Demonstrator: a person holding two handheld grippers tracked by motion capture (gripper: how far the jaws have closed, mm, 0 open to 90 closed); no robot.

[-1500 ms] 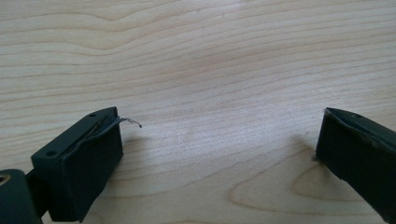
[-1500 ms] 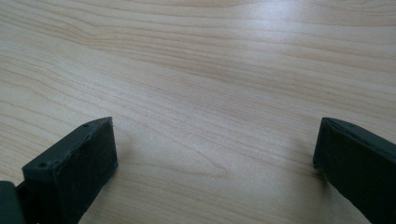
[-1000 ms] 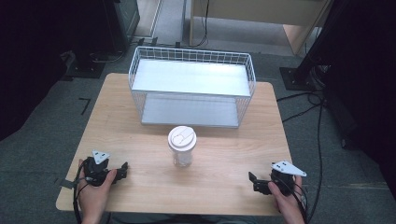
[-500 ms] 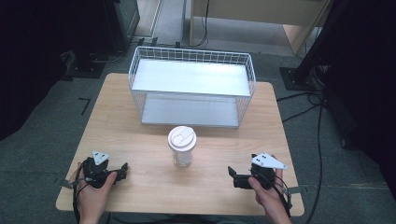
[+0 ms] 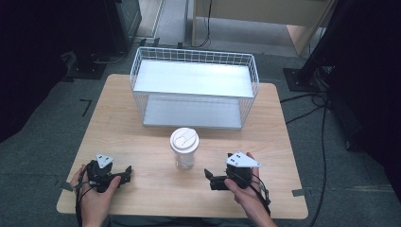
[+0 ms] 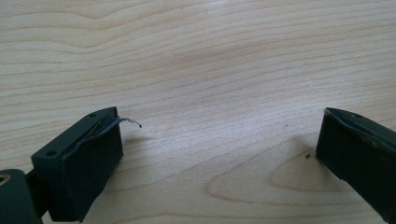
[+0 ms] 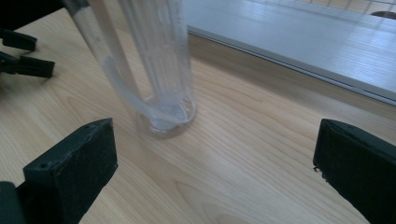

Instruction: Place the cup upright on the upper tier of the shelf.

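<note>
Right gripper view: my right tool (image 7: 212, 158), jaws spread, faces the cup (image 7: 154, 60); I'd centre, then pinch low.

A light wooden desk (image 5: 142, 142) stands on grey carpet (image 5: 47, 142). A white wire basket (image 5: 195, 87) with a pale flat floor sits at the desk's far side. Black cables (image 5: 312, 113) trail over the carpet at the right, near a dark stand base (image 5: 302, 78).
</note>
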